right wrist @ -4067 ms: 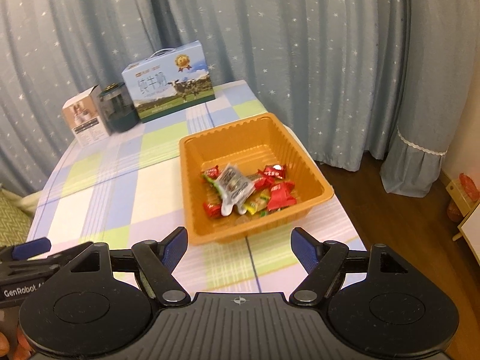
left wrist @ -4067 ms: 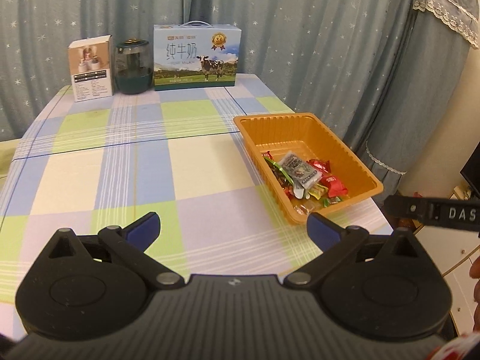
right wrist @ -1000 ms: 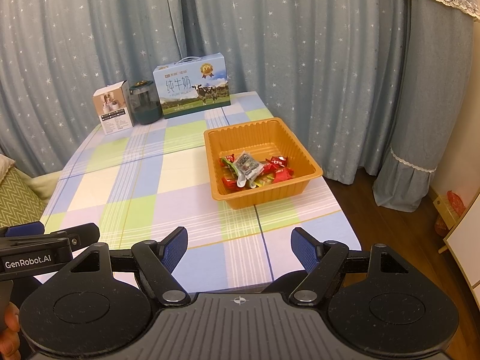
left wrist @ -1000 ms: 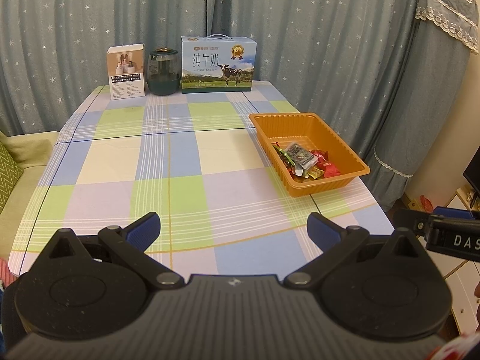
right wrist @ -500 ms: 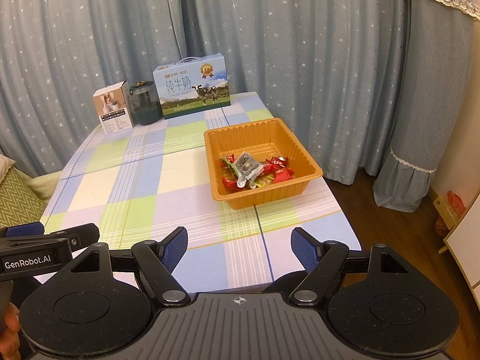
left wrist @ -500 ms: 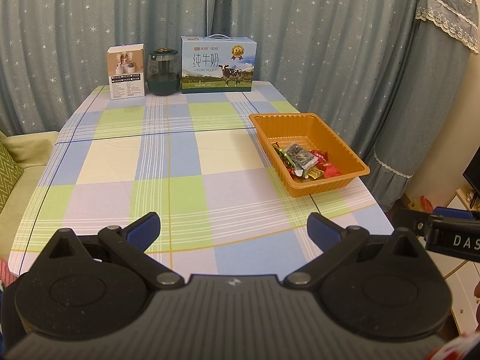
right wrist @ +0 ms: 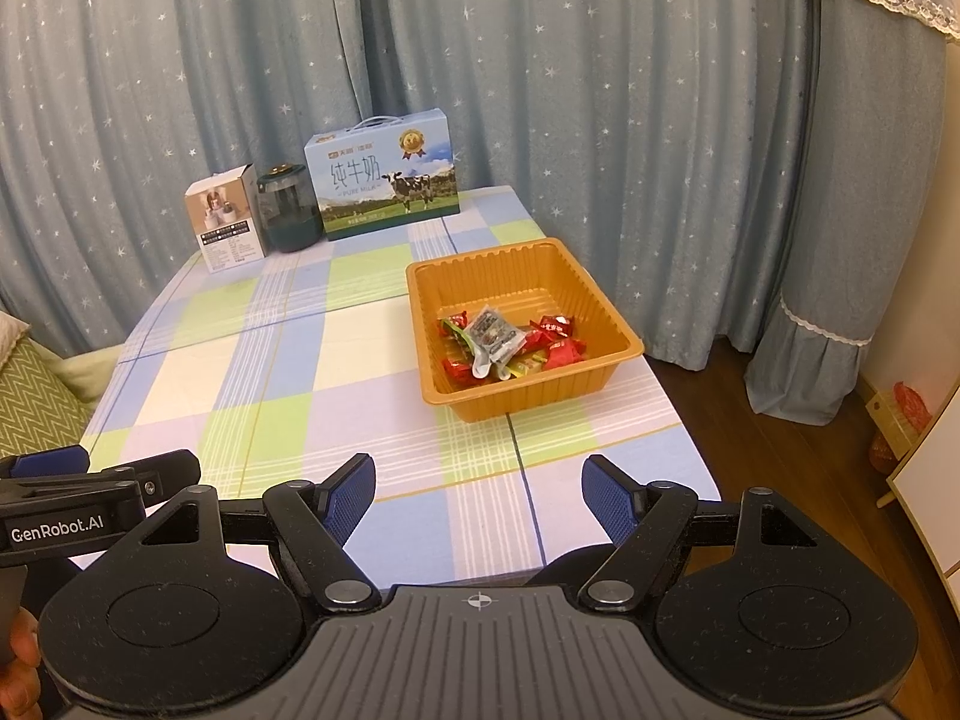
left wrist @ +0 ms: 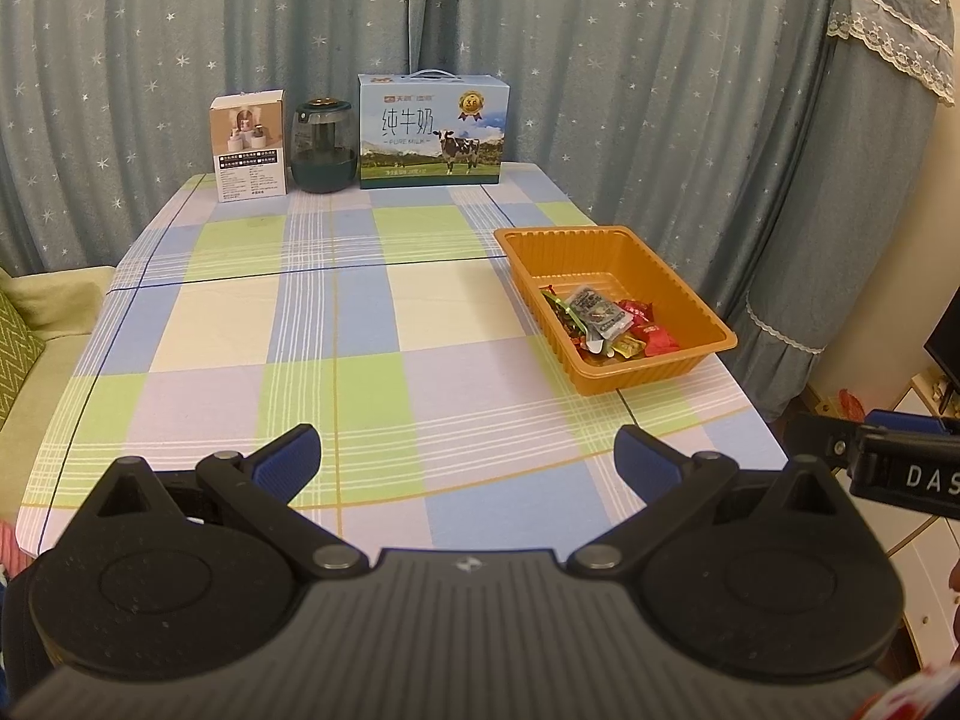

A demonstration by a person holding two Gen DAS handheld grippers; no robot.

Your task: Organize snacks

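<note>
An orange plastic tray (left wrist: 660,276) (right wrist: 606,315) stands on the right side of the checked table. In it lie several wrapped snacks (left wrist: 606,324) (right wrist: 510,342), mostly red, with one grey packet on top. My left gripper (left wrist: 467,461) is open over the table's near edge, far short of the tray, with nothing between its blue pads. My right gripper (right wrist: 480,499) is open too, also empty, at the near edge in front of the tray. Each gripper's side shows in the other's view.
At the table's far edge stand a small white box (left wrist: 248,144), a dark green jar (left wrist: 323,144) and a blue milk carton (left wrist: 432,132). Starred curtains hang behind. A green sofa (left wrist: 24,336) lies to the left; wooden floor (right wrist: 738,420) to the right.
Since four seconds ago both grippers have drawn back from the tray to the table's near edge. Over the last second nothing has moved.
</note>
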